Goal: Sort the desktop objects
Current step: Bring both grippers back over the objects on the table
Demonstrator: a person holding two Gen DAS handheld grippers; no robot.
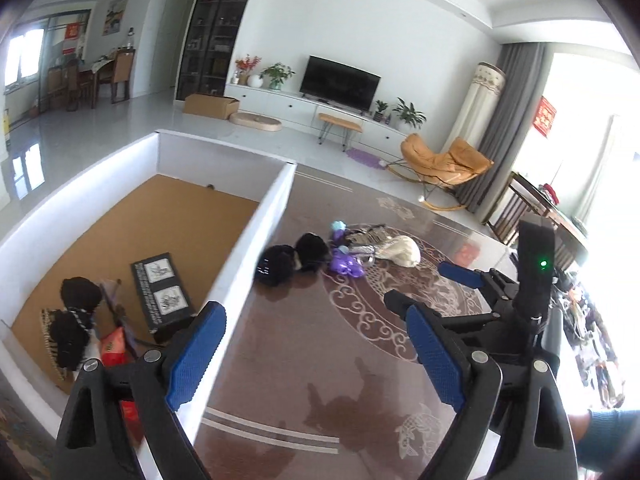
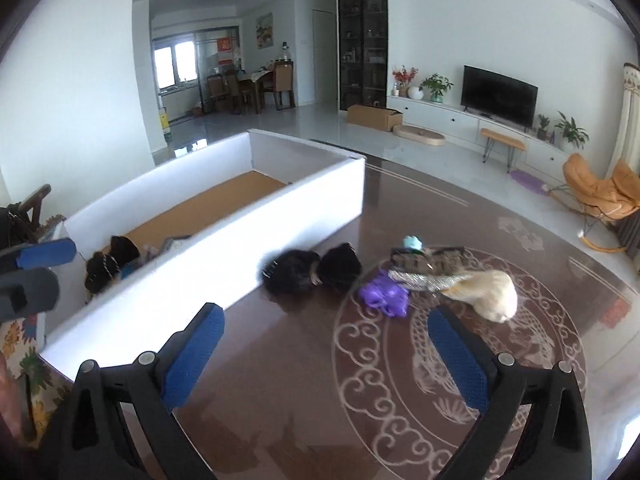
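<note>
Over our brown table (image 2: 304,380) we hold both grippers, left gripper (image 1: 316,354) and right gripper (image 2: 326,354), spread empty, black pouches (image 2: 310,274) ahead.

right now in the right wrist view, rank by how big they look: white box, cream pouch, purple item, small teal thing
1. white box
2. cream pouch
3. purple item, only slightly smaller than the pouch
4. small teal thing

Black plastic frames on the left gripper (image 1: 316,344) and right gripper (image 2: 326,350). Blue, finely textured pads (image 1: 196,356) lining each finger, round silver screws at the pivots, triangular cutouts in the arms. Tall black housing with a green light. Dark teal sleeve (image 1: 612,436) at the edge.
</note>
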